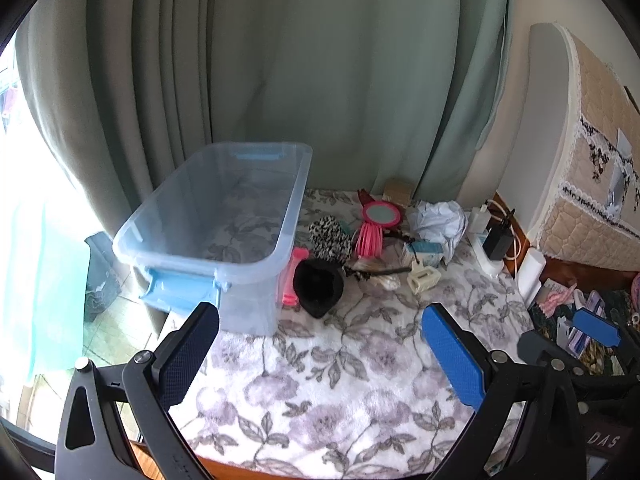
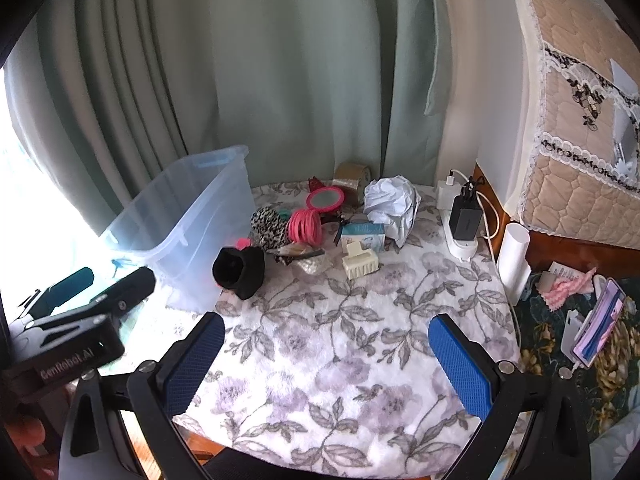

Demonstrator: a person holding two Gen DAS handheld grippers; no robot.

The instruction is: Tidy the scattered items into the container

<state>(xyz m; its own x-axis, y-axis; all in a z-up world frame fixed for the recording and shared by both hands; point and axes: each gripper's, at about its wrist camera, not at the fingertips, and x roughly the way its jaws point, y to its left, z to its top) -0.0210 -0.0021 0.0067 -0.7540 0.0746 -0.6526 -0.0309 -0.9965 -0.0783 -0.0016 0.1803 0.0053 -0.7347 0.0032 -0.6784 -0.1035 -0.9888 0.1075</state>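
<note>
Clear plastic container (image 1: 212,216) with blue latches stood upright, open-topped, nothing inside, at left of floral cloth. Scattered items lay clustered just right of it: black fabric piece (image 1: 318,286) nearest, touching pink object (image 1: 294,276) against container wall; leopard-print scrunchie (image 1: 330,236) behind; pink hair ties (image 1: 369,239) bunched beside round pink mirror (image 1: 380,213); cream claw clip (image 1: 423,277) apart to right; small blue-white box (image 1: 426,251); crumpled white paper (image 1: 440,220) at back.
</note>
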